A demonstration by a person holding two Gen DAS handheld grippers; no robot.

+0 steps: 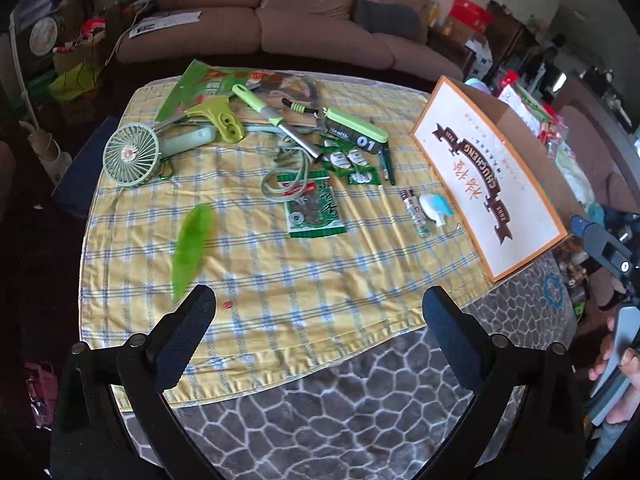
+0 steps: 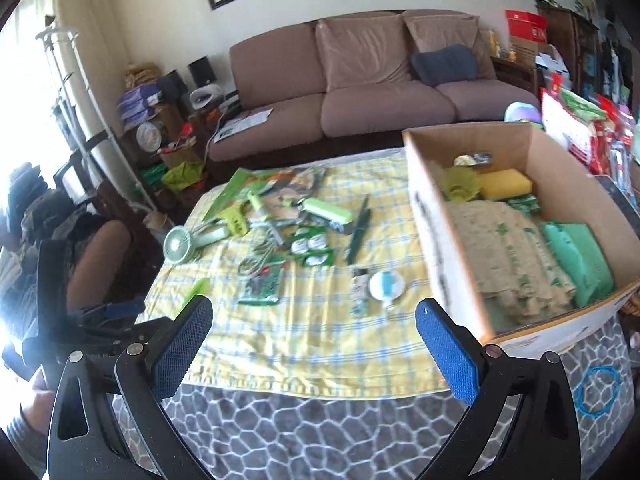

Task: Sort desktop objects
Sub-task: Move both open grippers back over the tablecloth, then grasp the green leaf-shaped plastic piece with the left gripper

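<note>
Green items lie scattered on the yellow checked cloth: a hand fan, a leaf-shaped piece, a seaweed packet, a peeler, a knife, a green case, a lighter and a white-blue reel. The cardboard box at the right holds bags and a sponge. My left gripper is open and empty above the cloth's near edge. My right gripper is open and empty, near the box's front corner.
A brown sofa stands behind the table. A grey patterned cover shows under the cloth at the near edge. Clutter and packages lie right of the box. The other gripper shows at the far right of the left wrist view.
</note>
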